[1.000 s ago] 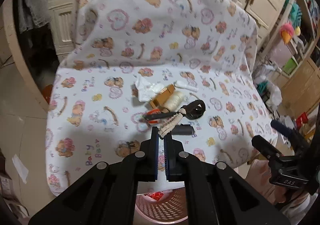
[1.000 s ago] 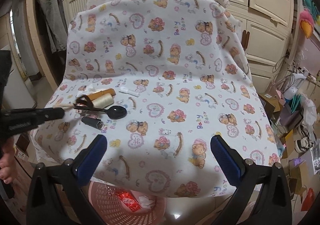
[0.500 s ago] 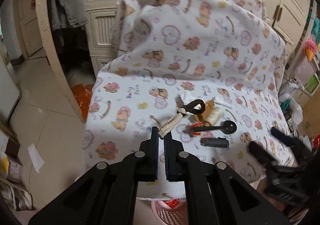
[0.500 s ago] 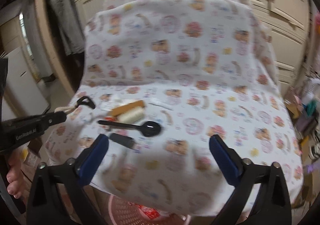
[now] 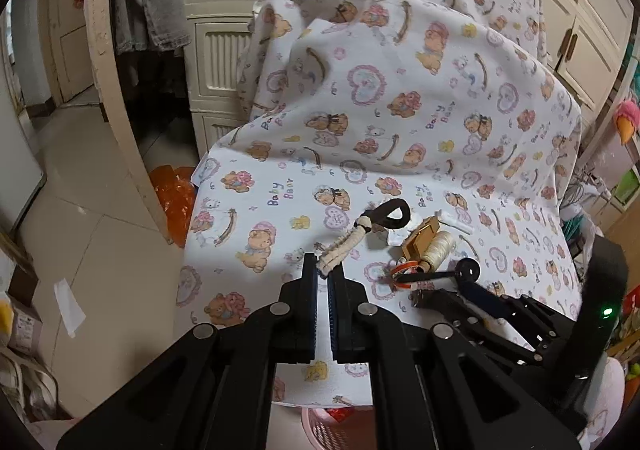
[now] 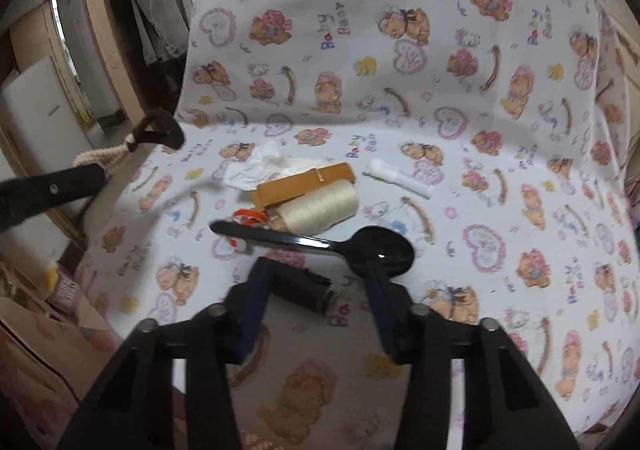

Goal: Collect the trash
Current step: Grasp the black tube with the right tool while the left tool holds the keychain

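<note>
My left gripper (image 5: 323, 270) is shut on a cream braided cord (image 5: 346, 246) with a black loop (image 5: 390, 212), held above the bear-print sheet (image 5: 256, 210). It also shows at the left edge of the right wrist view as the left gripper (image 6: 52, 190). My right gripper (image 6: 316, 284) is low over the sheet with its jaws closing. A dark cylinder (image 6: 304, 290) lies between the fingers; the left pad is at its end and the right pad stands apart. Just beyond it lie a black spoon (image 6: 320, 244), a cream thread spool (image 6: 320, 210), a brown box (image 6: 304, 184) and crumpled tissue (image 6: 260, 170).
A white tube (image 6: 400, 178) and an orange ring (image 6: 250, 216) also lie on the sheet. A pink basket (image 5: 332, 426) stands below the sheet's front edge. Cream cabinets (image 5: 224, 50) and hanging clothes stand behind, with tiled floor (image 5: 80, 210) to the left.
My right gripper has come in low over the pile and its jaws have narrowed around the dark cylinder. My left gripper has drawn the cord off to the left.
</note>
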A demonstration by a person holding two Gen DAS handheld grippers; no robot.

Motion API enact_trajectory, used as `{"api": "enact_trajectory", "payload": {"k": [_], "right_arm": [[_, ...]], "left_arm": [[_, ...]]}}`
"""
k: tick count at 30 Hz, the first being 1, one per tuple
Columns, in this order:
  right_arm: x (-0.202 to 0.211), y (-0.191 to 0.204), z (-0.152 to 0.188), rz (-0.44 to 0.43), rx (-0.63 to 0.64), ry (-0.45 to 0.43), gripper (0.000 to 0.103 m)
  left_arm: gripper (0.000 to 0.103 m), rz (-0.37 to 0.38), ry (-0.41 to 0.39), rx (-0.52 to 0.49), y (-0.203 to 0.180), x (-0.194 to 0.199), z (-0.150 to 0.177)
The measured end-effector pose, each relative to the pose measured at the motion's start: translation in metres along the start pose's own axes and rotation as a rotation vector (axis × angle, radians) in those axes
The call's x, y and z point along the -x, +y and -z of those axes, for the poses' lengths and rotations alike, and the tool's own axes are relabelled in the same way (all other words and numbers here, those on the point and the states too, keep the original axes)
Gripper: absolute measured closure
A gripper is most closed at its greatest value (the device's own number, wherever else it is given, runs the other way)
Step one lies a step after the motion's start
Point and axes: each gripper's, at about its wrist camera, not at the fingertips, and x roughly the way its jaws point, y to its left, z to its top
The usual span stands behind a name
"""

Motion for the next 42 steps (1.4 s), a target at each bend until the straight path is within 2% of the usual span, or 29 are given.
{"api": "enact_trajectory", "payload": {"k": [4,12,14,16,17,18,19,20,25,27,29,31,33,34,36,42], "right_arm": [[0.009,-0.003,0.004,-0.025,-0.013,0.004,0.097],[0.044,-0.028,0.015,0.109,-0.084,-0.053,0.1],[0.048,-0.033,0.018,0.079,-0.093,-0.042,0.1],[0.046,-0.034,0.02,0.005,-0.074,-0.013,0.098],[0.045,-0.032,0.02,-0.031,-0.053,-0.004,0.09],[0.044,-0.029,0.019,-0.024,-0.028,-0.013,0.082],[0.043,-0.024,0.019,-0.003,-0.002,-0.032,0.059],[0.043,-0.02,0.019,0.011,0.027,-0.051,0.048],[0.027,-0.011,0.013,0.009,0.052,-0.035,0.048],[0.021,-0.007,0.011,0.03,0.066,-0.037,0.05],[0.012,-0.002,0.008,0.045,0.081,-0.024,0.067],[0.001,0.002,0.009,0.065,0.087,-0.005,0.077],[0.002,0.002,0.01,0.077,0.076,-0.013,0.08],[0.004,0.001,0.01,0.081,0.066,-0.013,0.089],[0.012,-0.004,0.012,0.07,0.029,-0.021,0.091],[0.043,-0.02,0.025,0.121,-0.051,-0.033,0.092]], "left_arm": [[0.099,-0.007,-0.004,-0.011,-0.002,0.001,0.0],[0.099,-0.018,-0.017,-0.026,-0.004,0.005,0.002],[0.099,-0.021,-0.018,-0.029,-0.004,0.005,0.003],[0.099,-0.023,-0.018,-0.03,-0.004,0.006,0.004],[0.099,-0.023,-0.017,-0.03,-0.004,0.006,0.004],[0.099,-0.024,-0.018,-0.029,-0.004,0.006,0.004],[0.099,-0.025,-0.018,-0.029,-0.003,0.007,0.004],[0.099,-0.026,-0.017,-0.028,-0.003,0.007,0.005],[0.099,-0.025,-0.015,-0.024,-0.002,0.006,0.005],[0.099,-0.027,-0.014,-0.026,-0.001,0.006,0.005],[0.099,-0.028,-0.012,-0.027,-0.002,0.005,0.004],[0.099,-0.026,-0.009,-0.03,-0.003,0.005,0.004],[0.099,-0.025,-0.011,-0.032,-0.003,0.005,0.003],[0.099,-0.024,-0.013,-0.033,-0.004,0.005,0.003],[0.099,-0.025,-0.018,-0.036,-0.005,0.007,0.003],[0.099,-0.032,-0.026,-0.042,-0.005,0.009,0.003]]}}
